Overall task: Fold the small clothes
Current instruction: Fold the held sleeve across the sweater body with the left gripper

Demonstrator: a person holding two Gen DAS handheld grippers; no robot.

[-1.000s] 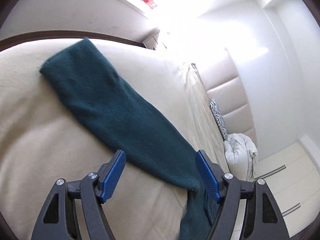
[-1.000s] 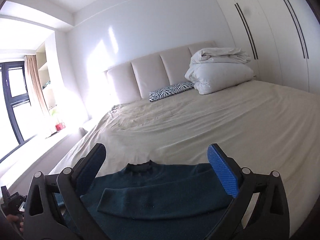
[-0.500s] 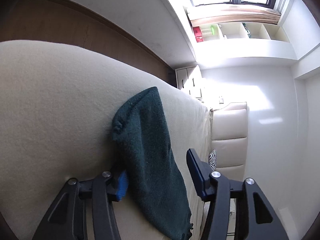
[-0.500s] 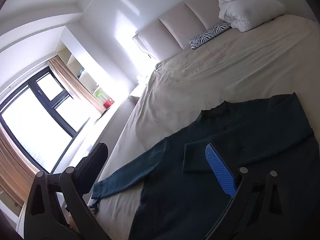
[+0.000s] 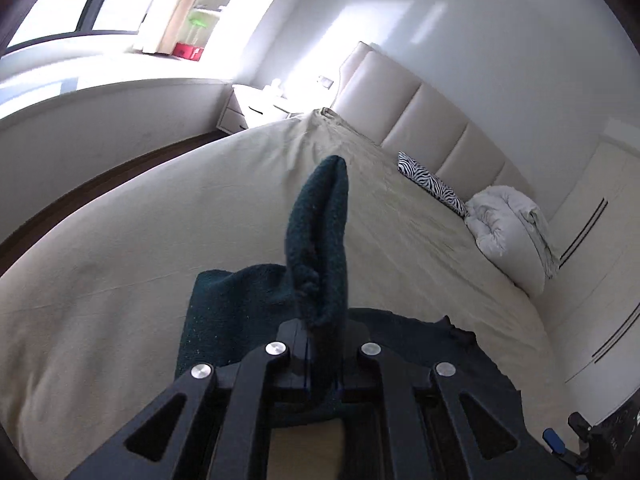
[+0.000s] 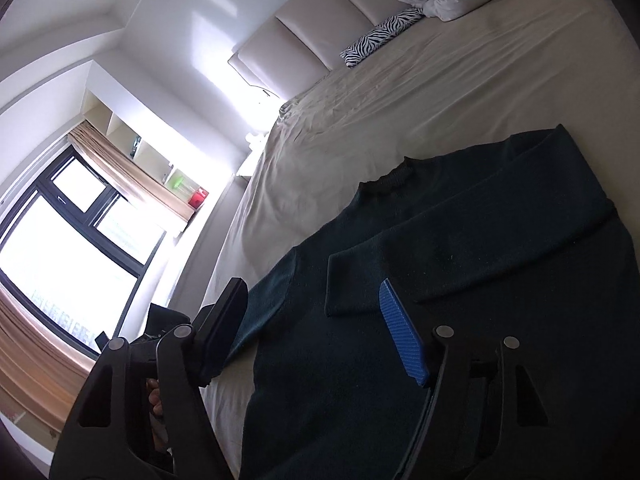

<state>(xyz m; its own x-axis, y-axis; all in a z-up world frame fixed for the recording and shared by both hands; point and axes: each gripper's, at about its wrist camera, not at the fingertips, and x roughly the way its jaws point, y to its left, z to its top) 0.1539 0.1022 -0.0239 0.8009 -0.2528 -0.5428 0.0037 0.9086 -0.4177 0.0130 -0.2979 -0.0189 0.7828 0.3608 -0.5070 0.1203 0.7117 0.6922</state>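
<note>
A dark green knit sweater (image 6: 460,280) lies flat on the beige bed (image 6: 440,80), collar toward the headboard, with one sleeve (image 6: 480,232) folded across its chest. My left gripper (image 5: 320,344) is shut on the other sleeve's cuff (image 5: 320,232), which stands up out of the jaws above the sweater's body (image 5: 224,312). My right gripper (image 6: 316,320) is open and empty, hovering over the sweater's left side near the folded sleeve's end; its blue pad (image 6: 400,336) shows.
A zebra-print pillow (image 5: 432,180) and a white folded duvet (image 5: 508,228) lie by the padded headboard (image 5: 420,120). A white nightstand (image 5: 256,108) and a window (image 6: 68,240) stand left of the bed. Wardrobe doors (image 5: 600,280) are on the right.
My left gripper closed on the sleeve cuff and lifted it off the bed, swinging toward the sweater's body. My right gripper tilted and stayed open over the sweater.
</note>
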